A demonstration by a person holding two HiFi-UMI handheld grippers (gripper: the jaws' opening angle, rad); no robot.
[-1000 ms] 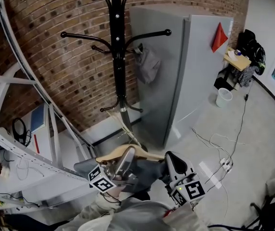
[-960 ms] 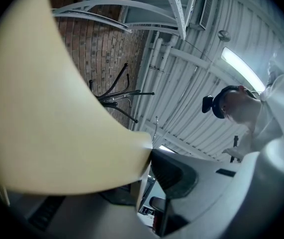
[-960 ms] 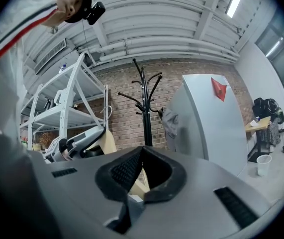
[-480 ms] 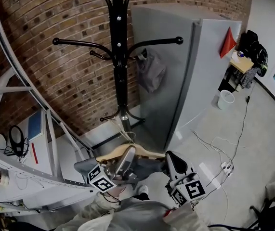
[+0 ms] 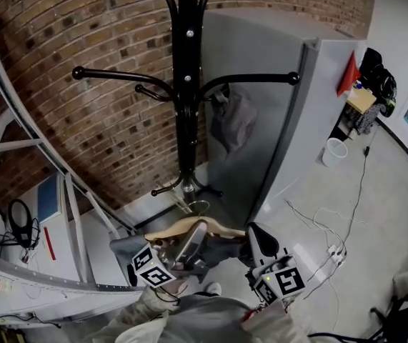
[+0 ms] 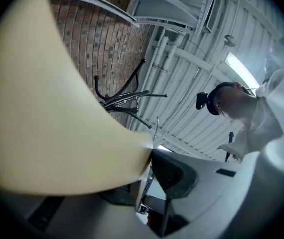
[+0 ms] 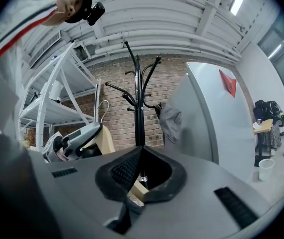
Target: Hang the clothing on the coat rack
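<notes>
The black coat rack stands against the brick wall, and a grey garment hangs from one of its right hooks. Low in the head view I hold a wooden hanger with dark grey clothing draped on it. My left gripper is shut on the hanger near its middle; the wood fills the left gripper view. My right gripper is shut on the hanger's right end, where a bit of wood shows under the pads. The rack stands straight ahead in the right gripper view.
A tall grey cabinet stands just right of the rack. White metal shelving fills the left. Cables and a power strip lie on the floor at the right, with a white bucket farther back.
The coat rack has grown larger and slid right in the head view as the person came closer. Both grippers and the hanger keep their places in the frame.
</notes>
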